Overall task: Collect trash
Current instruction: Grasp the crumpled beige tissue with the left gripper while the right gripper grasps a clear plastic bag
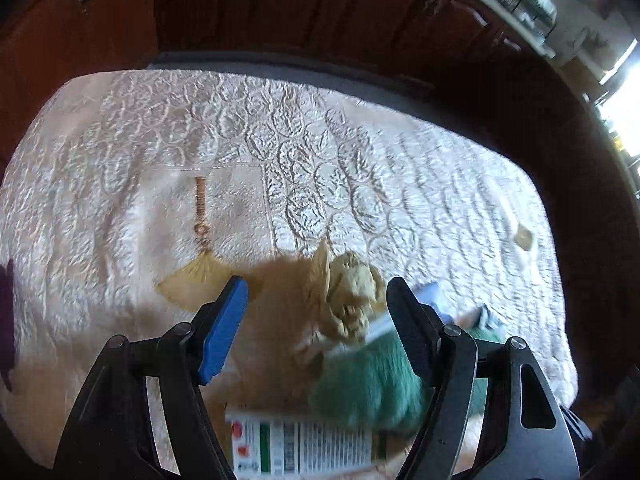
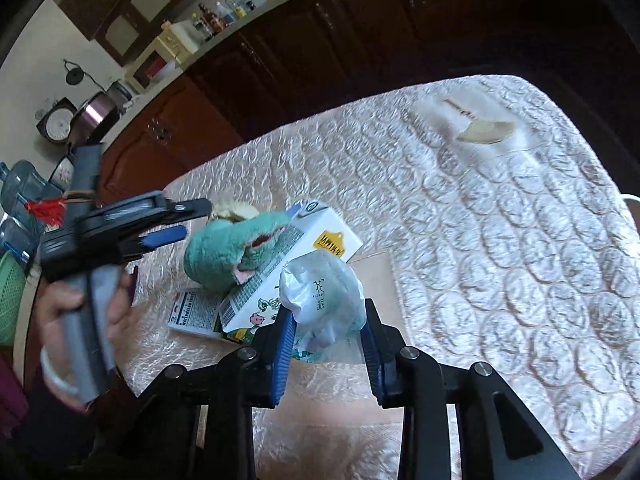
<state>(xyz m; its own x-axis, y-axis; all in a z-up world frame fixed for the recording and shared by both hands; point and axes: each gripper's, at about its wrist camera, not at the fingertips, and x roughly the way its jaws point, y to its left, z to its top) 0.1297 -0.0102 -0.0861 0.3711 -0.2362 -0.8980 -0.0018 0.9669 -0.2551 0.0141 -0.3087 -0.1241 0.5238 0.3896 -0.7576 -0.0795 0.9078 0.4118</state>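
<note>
A crumpled white plastic bag (image 2: pixel 320 292) with printed characters sits between the blue pads of my right gripper (image 2: pixel 328 308), which is shut on it. Behind the bag, a white drink carton (image 2: pixel 320 228) leans on a flat printed box (image 2: pixel 192 314), with a green plush toy (image 2: pixel 224 252) lying on them. A hand (image 2: pixel 60 312) holds my left gripper (image 2: pixel 192 218) just left of the toy. It stands open (image 1: pixel 316 282), and a crumpled tan paper ball (image 1: pixel 352 296) lies just beyond its fingertips. Nearer in that view are the toy (image 1: pixel 368 384) and the printed box (image 1: pixel 300 448).
The table wears a shiny quilted cloth (image 1: pixel 280 140) with a yellow fan-shaped motif (image 1: pixel 196 280). A small pale scrap (image 1: pixel 525 236) lies near the right edge. Dark wooden cabinets (image 2: pixel 360 40) stand behind. A green basket (image 2: pixel 8 304) and water jugs (image 2: pixel 20 188) sit off the table's left.
</note>
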